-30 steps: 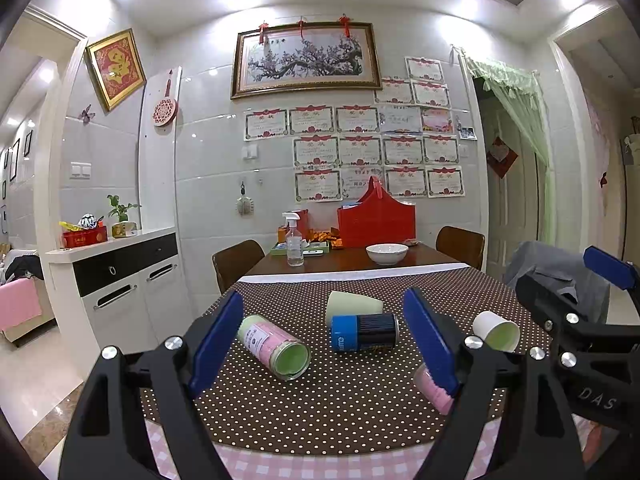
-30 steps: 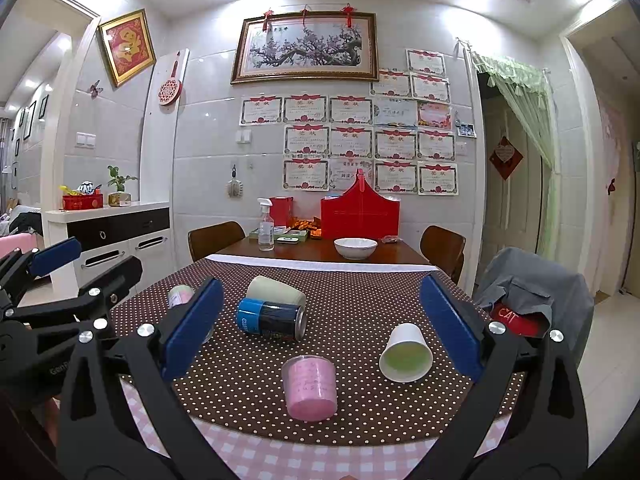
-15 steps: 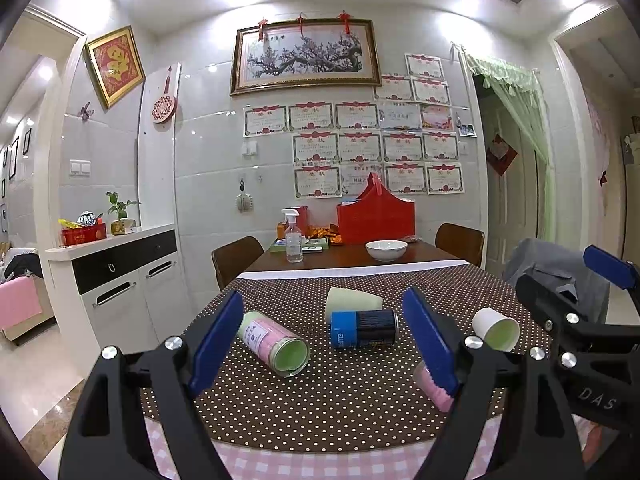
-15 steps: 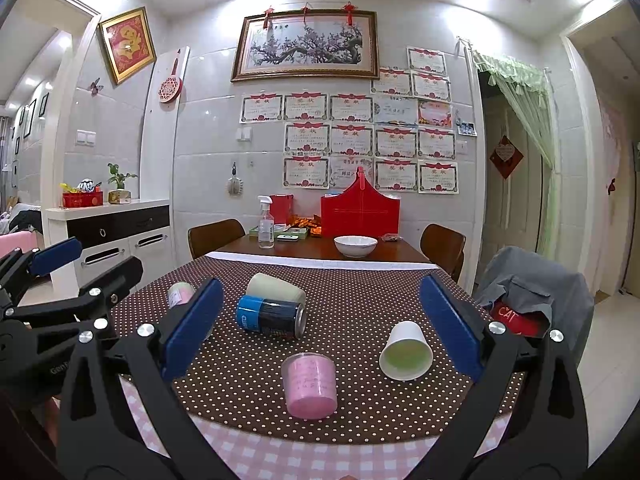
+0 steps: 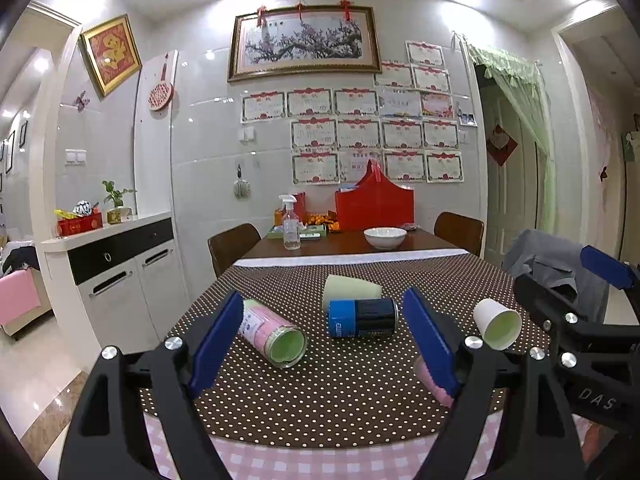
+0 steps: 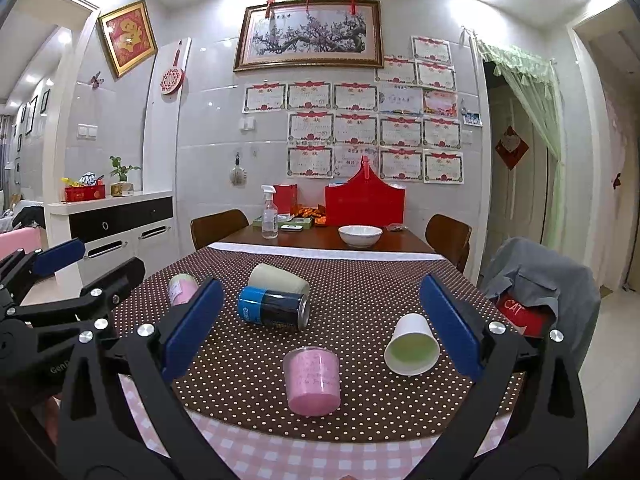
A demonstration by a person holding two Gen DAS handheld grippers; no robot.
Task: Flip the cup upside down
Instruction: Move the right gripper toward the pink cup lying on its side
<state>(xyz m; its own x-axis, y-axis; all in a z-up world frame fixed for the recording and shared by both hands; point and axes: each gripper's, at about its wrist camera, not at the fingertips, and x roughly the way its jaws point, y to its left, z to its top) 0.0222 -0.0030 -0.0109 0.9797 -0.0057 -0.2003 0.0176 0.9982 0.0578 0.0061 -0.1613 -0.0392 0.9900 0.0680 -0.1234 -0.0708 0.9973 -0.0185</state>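
Note:
Several cups lie on their sides on the brown dotted tablecloth (image 6: 360,280). A pink cup (image 6: 314,380) lies nearest me in the right wrist view, with a white paper cup (image 6: 412,346) to its right. A dark blue cup (image 6: 274,311) and a pale green cup (image 6: 278,278) lie behind. A pink-and-green cup (image 5: 274,334) lies at the left. My left gripper (image 5: 324,344) is open and empty above the near edge. My right gripper (image 6: 320,332) is open and empty, with the pink cup below its gap.
A white bowl (image 6: 360,235), a spray bottle (image 6: 269,213) and a red box (image 6: 364,202) stand at the table's far end. Wooden chairs flank it. A chair with a grey jacket (image 6: 536,280) is at the right. A white cabinet (image 5: 116,272) is at the left.

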